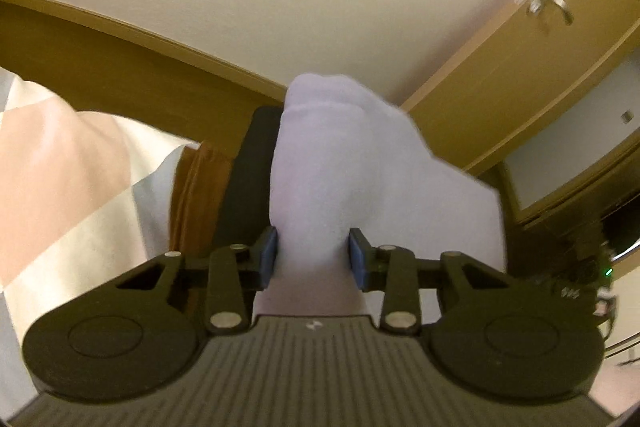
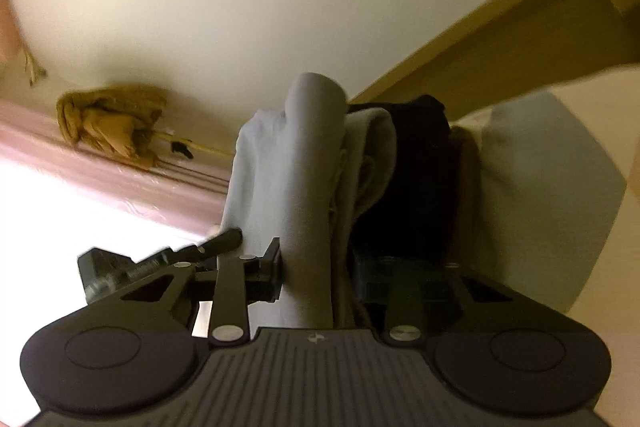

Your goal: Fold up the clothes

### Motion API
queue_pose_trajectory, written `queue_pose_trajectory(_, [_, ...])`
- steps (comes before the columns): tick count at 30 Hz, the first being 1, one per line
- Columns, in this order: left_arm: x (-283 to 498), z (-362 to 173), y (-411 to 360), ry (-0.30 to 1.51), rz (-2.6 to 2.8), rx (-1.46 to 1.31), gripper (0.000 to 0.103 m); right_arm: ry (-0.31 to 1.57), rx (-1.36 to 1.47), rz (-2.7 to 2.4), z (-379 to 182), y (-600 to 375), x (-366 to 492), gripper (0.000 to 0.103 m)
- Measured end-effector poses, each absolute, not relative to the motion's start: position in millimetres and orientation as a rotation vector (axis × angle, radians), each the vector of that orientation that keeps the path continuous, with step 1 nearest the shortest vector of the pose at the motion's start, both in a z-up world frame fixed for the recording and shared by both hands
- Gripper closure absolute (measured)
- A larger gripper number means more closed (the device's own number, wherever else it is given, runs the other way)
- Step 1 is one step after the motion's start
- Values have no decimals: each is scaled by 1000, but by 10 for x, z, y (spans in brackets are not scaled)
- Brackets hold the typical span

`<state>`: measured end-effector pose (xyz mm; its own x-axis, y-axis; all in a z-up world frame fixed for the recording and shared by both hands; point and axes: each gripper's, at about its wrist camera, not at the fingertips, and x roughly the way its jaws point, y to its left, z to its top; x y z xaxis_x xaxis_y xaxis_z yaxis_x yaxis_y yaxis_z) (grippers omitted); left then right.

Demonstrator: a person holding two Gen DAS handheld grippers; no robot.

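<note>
Both tools pinch bunched pale fabric. In the left wrist view the left tool [image 1: 312, 259] has its blue pads [image 1: 267, 255] pressed on a white-lavender garment [image 1: 340, 163] that rises between them. In the right wrist view the right tool [image 2: 316, 273] clamps a grey-white fold [image 2: 296, 163] of what is probably the same garment. The landmark is the dark folded stack [image 2: 420, 171]: the held cloth hangs just beside it, with brown cloth [image 1: 200, 195] on the stack's far side.

Judged step: carrying a fold across. To do it well, both tools should keep equal tension and travel level so the edges stay aligned, with release only once the fabric lies flat.
</note>
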<state>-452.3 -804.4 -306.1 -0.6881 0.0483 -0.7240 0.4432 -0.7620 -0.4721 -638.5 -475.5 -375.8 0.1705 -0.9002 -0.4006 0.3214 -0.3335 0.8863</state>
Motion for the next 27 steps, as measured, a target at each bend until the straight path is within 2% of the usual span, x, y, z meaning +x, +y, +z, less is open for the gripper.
queue_pose_trajectory(1, [-4566, -3069, -8041, 937, -2501, 1123, 69, -611, 1369, -1412, -3771, -4787, -6436, 70])
queue_pose_trajectory(4, [-4525, -2859, -7946, 870, -2474, 1066, 69, -539, 1361, -1450, -3612, -4752, -6512, 54])
queue_pose_trajectory(5, [-4490, -2749, -7908, 832, -2460, 1026, 69, -474, 1303, -1502, -3471, -4728, -6524, 52])
queue_pose_trajectory(8, [-4387, -2439, -7653, 664, -2408, 934, 69, -164, 978, -1716, -3002, -4671, -6442, 54])
queue_pose_trajectory(10, [-4390, -2288, -7288, 491, -2430, 932, 69, 58, 709, -1809, -2744, -4649, -6288, 60])
queue_pose_trajectory(13, [-4540, -2289, -6600, 262, -2556, 999, 69, 230, 468, -1753, -2652, -4759, -6158, 68])
queue_pose_trajectory(14, [-4617, -2348, -6357, 188, -2604, 1035, 68, 260, 430, -1729, -2662, -4807, -6153, 71])
queue_pose_trajectory(17, [-4813, -2607, -5918, 80, -2662, 1138, 69, 322, 386, -1666, -2818, -4941, -6226, 71])
queue_pose_trajectory(22, [-4970, -3086, -5774, -23, -2607, 1243, 69, 380, 478, -1600, -3239, -4980, -6420, 71])
queue_pose_trajectory(27, [-5016, -3063, -5697, -105, -2583, 1261, 69, 315, 527, -1590, -3467, -4907, -6576, 70])
